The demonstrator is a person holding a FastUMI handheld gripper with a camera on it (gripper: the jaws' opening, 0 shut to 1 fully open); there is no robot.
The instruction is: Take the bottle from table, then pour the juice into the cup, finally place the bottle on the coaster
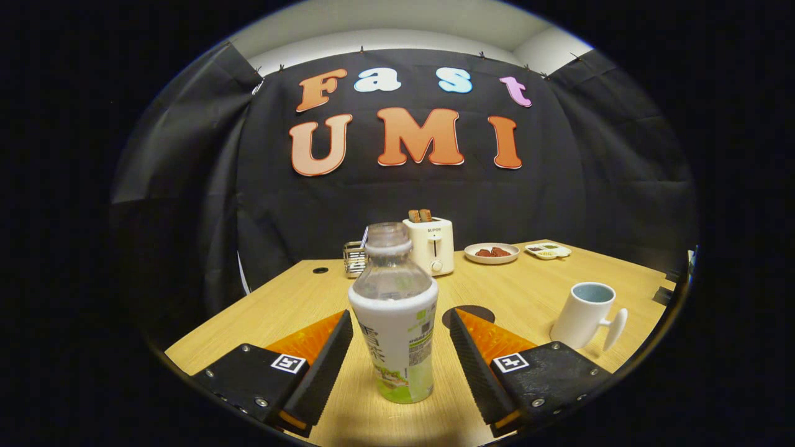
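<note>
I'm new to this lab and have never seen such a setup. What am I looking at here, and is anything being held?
The camera rides on hand-held tongs and looks along their two fingers. The fingers stand open on either side of an uncapped bottle on the wooden table, not touching it, so nothing is held. Beyond the fingers lies a dark round coaster; off to its right stands a cup. Farther back are a toaster, a plate of food and a wire holder.

The bottle (394, 316) stands upright between the spread tongs (400, 347), gaps either side; bare counter (292, 304) lies beyond, the cup (584, 313) off right.
</note>
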